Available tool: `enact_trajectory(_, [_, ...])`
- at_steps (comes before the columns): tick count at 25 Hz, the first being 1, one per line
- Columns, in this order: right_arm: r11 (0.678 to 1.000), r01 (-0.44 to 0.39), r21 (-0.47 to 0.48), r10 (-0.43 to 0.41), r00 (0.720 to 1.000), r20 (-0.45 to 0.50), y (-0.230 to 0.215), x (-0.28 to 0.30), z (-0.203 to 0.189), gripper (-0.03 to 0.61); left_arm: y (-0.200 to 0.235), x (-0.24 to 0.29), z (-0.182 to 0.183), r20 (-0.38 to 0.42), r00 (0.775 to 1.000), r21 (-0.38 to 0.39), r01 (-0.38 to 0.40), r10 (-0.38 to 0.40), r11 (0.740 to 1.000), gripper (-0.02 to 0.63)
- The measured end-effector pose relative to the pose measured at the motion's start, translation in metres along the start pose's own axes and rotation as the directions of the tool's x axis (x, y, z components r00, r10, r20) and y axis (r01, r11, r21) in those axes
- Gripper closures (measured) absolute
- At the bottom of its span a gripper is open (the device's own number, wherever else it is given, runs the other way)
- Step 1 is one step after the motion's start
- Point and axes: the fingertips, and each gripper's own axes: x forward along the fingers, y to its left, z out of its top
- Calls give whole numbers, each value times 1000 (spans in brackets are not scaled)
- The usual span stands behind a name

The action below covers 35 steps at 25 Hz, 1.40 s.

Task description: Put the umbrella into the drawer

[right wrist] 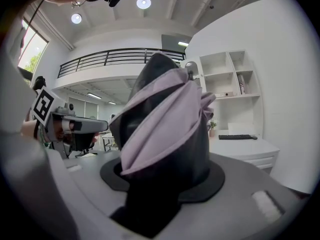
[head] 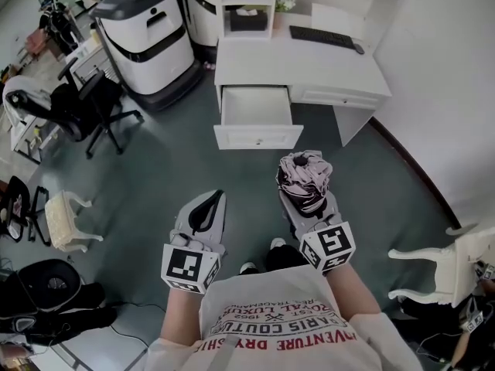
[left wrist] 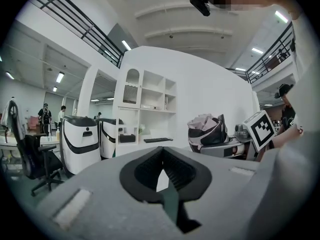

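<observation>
A folded umbrella (head: 305, 178), pink and black, stands upright between the jaws of my right gripper (head: 308, 198), which is shut on it. It fills the right gripper view as the bundled umbrella (right wrist: 165, 129) and shows in the left gripper view as the umbrella (left wrist: 207, 131). My left gripper (head: 209, 207) is level beside it on the left, shut with nothing in it; its pads (left wrist: 172, 171) meet at the tips. Ahead, the white drawer (head: 255, 134) of the desk (head: 340, 72) is pulled out and looks empty. Both grippers are well short of it, above the floor.
A keyboard (head: 325, 37) lies on the desk. Two white machines (head: 151, 33) stand left of the desk, a black office chair (head: 81, 107) further left. A white stool (head: 66, 221) is at my left, a white chair (head: 452, 269) at my right.
</observation>
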Motion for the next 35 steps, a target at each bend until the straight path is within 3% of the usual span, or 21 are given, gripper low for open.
enact_trajectory(8, [998, -60, 11, 60, 998, -22, -43, 72, -5, 370, 38, 65, -6, -19, 998, 7, -52, 53, 999, 611])
enact_trajectory(20, [986, -161, -39, 160, 987, -29, -191, 219, 36, 370, 101, 259, 35, 3, 990, 26, -139, 139, 990, 611])
enact_trajectory(25, [980, -195, -46, 192, 980, -47, -235, 262, 41, 370, 113, 315, 43, 4, 989, 21, -147, 147, 989, 611])
enact_trajectory(30, [976, -216, -31, 213, 973, -89, -251, 294, 29, 371, 119, 347, 40, -17, 994, 25, -111, 111, 994, 611])
enact_trajectory(35, [971, -240, -20, 235, 963, -132, -250, 332, 16, 371, 155, 372, 27, -21, 995, -11, -103, 102, 995, 611])
